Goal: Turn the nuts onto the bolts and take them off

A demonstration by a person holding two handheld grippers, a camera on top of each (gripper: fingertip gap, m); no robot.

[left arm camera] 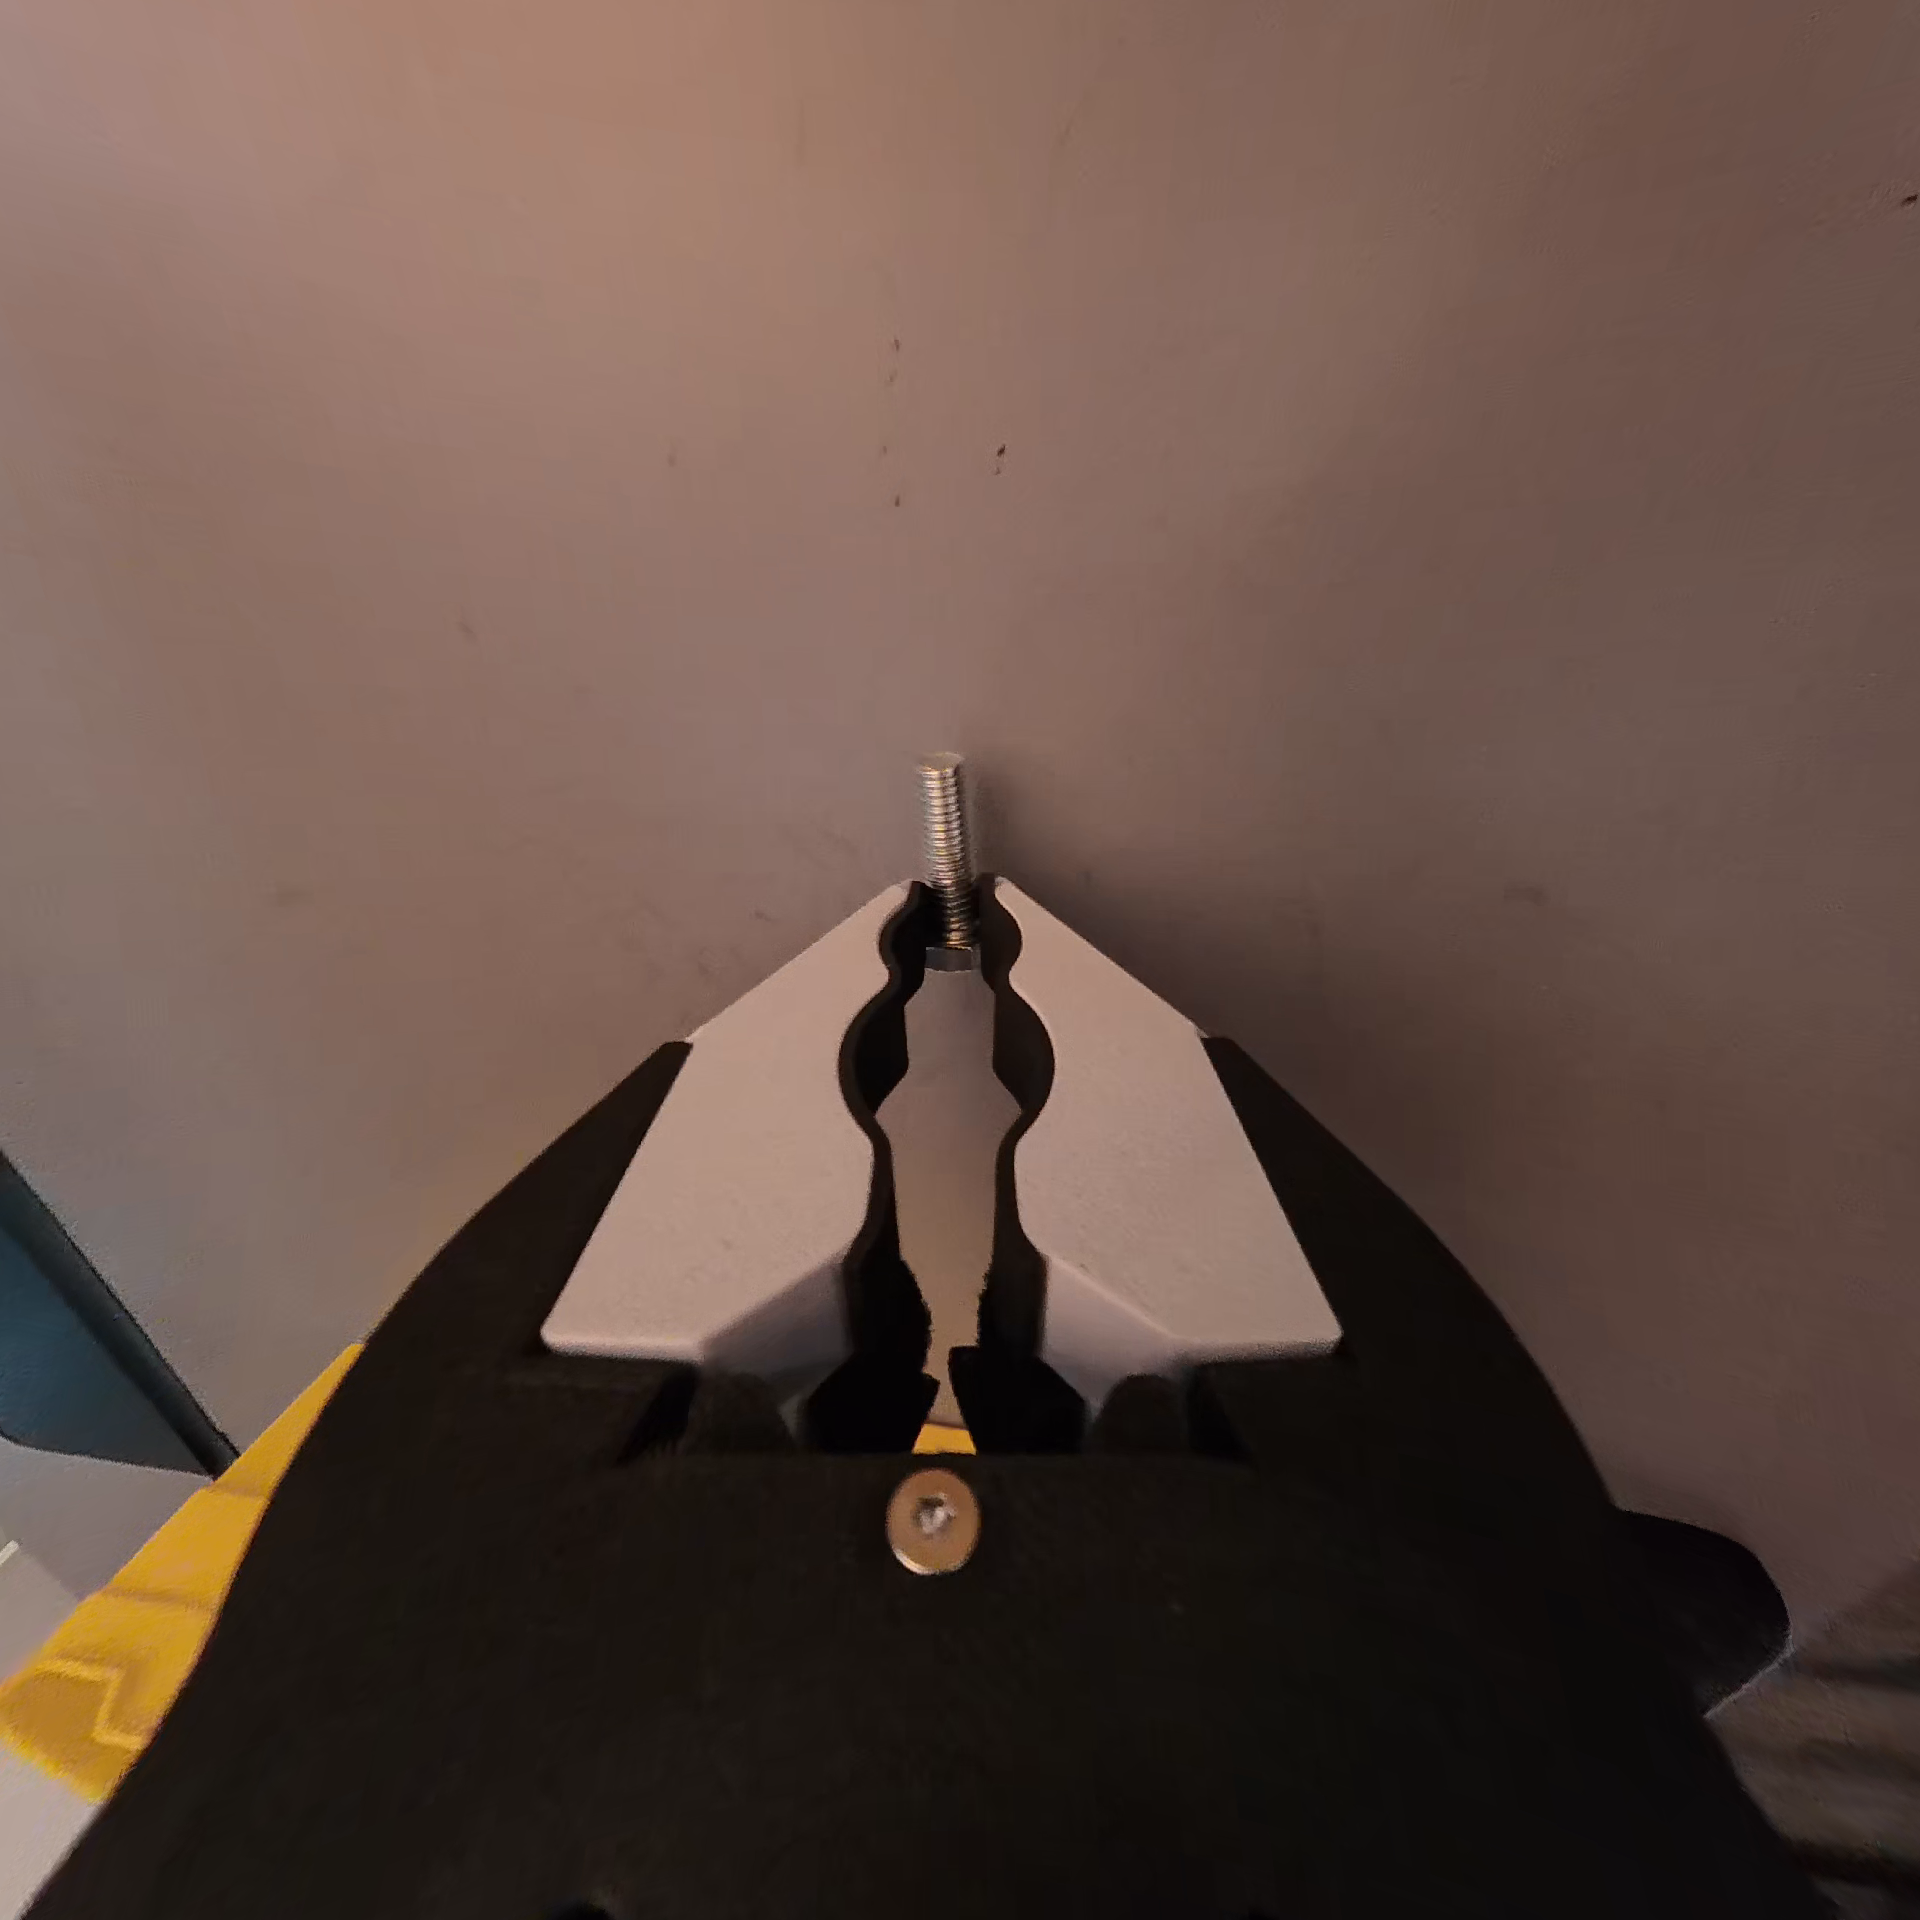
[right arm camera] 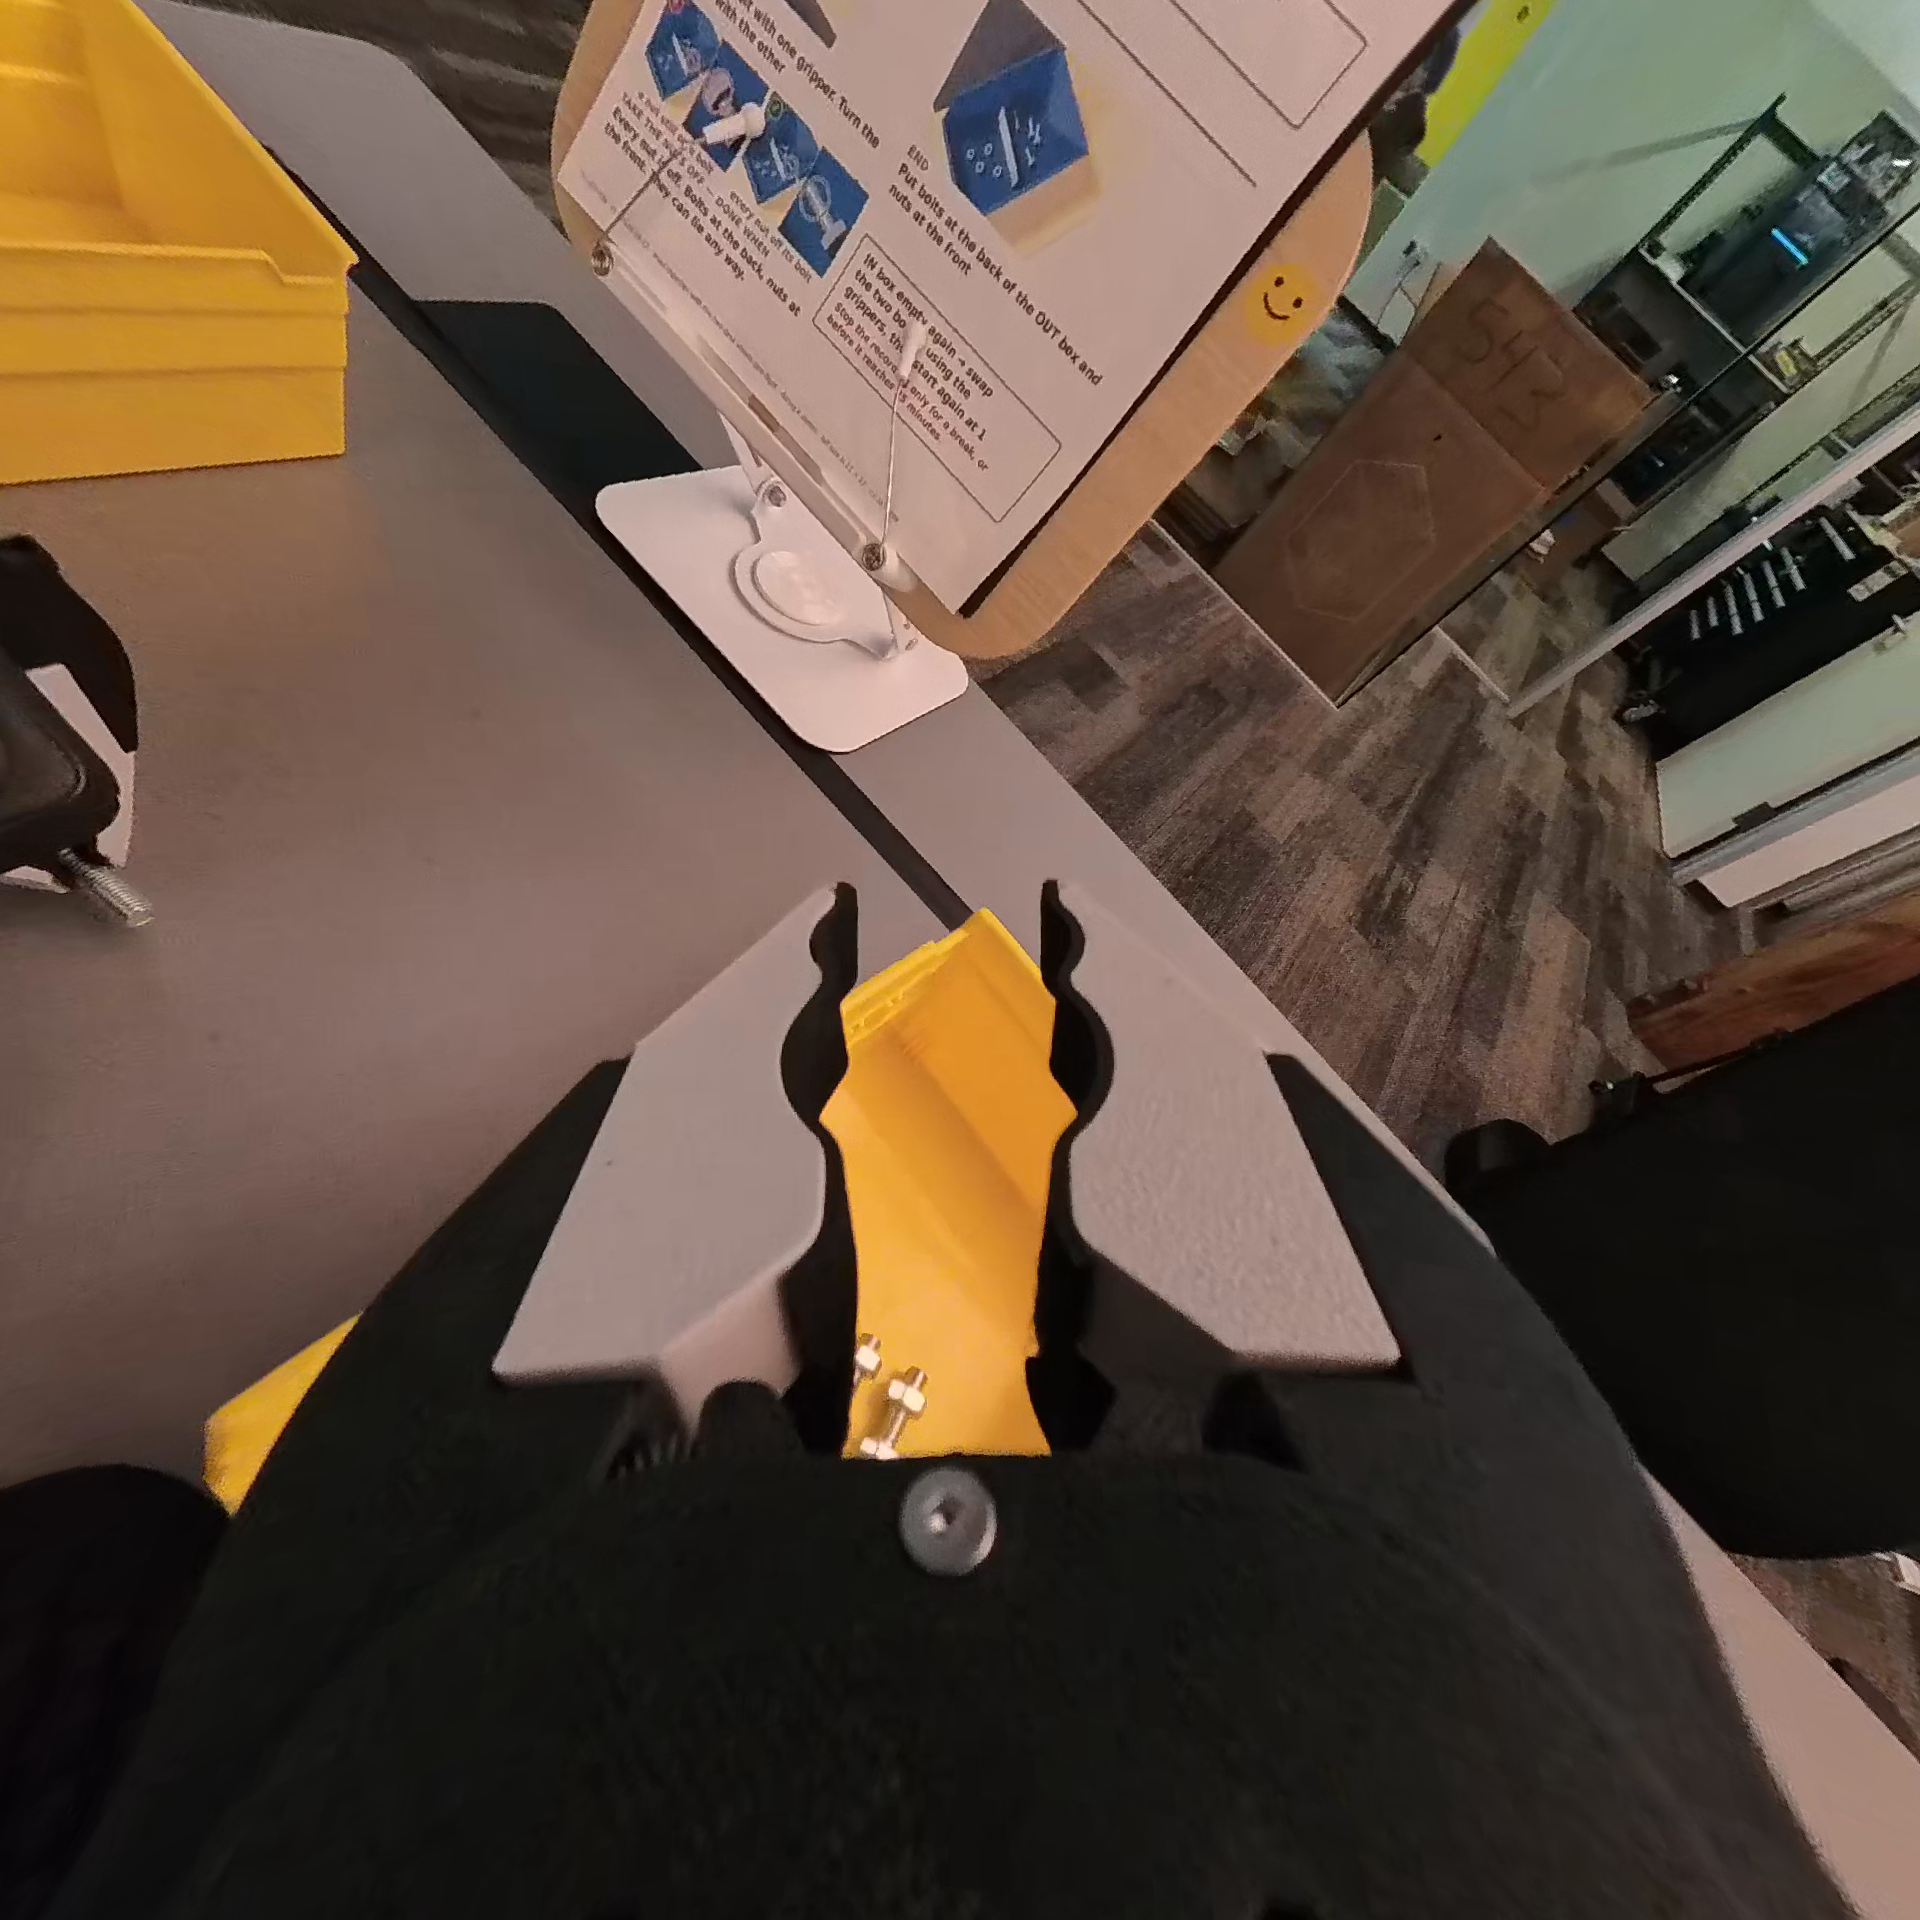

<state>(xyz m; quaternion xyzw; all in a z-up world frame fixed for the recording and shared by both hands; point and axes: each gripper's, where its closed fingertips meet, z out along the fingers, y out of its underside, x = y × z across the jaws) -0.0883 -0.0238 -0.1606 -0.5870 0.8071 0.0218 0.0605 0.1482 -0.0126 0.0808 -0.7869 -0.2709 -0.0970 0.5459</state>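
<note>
The left gripper [left arm camera: 948,914] is closed on a silver bolt [left arm camera: 943,821] near its head, the threaded end pointing out over the grey table [left arm camera: 1351,520]. No nut is seen on that bolt. The right gripper [right arm camera: 948,914] is parted and empty, held above a yellow bin [right arm camera: 935,1143] that is mostly hidden behind its fingers. Bolts with nuts [right arm camera: 891,1397] are glimpsed in the bin, partly cut off. A second yellow bin [right arm camera: 156,260] and an instruction sign [right arm camera: 883,260] on a white stand are seen farther back.
</note>
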